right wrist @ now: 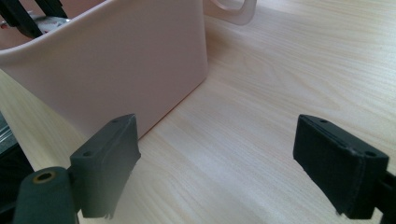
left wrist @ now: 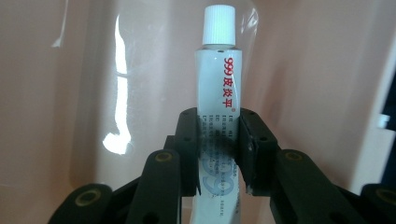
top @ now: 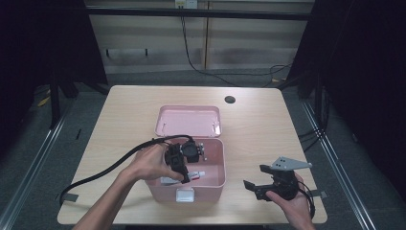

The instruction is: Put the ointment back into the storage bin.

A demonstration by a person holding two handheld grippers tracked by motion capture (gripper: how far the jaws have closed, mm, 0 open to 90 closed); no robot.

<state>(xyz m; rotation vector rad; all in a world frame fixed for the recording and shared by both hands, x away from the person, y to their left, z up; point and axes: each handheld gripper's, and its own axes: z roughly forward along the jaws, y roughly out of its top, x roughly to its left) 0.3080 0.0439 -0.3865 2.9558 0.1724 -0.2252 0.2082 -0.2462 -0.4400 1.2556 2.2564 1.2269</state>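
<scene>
The one bit of writing that reads clearly is on the tube (left wrist: pixel 219 107) — red "999" followed by three red Chinese characters running down its side, with rows of tiny grey print below that are too small to make out. It's a single white tube with a ribbed white screw cap (left wrist: pixel 219 25), and in the left gripper view it's pinched between the two black pads of the left tool (left wrist: pixel 218 154), which are squeezed onto its lower half. Behind it is the glossy pink inner wall of the box.

From the high view, the left tool (top: pixel 181 163) is down inside the open pink box (top: pixel 215 163), held in the person's left hand (top: pixel 151 163), with a thick black cable trailing off to the left edge of the counter (top: pixel 124 110). The tube (top: pixel 196 175) sits low in the box near its front wall. One box, its one lid (top: pixel 187 121) flipped open toward the far side, one white latch (top: pixel 185 195) at the front.

The right tool (top: pixel 256 182) is well apart from all that — resting in the right hand on the counter to the right of the box, jaws spread wide with nothing between them. In the right gripper view the right tool (right wrist: pixel 219 168) has bare wood grain between its jaws and the box's outer wall just beside one pad.
</scene>
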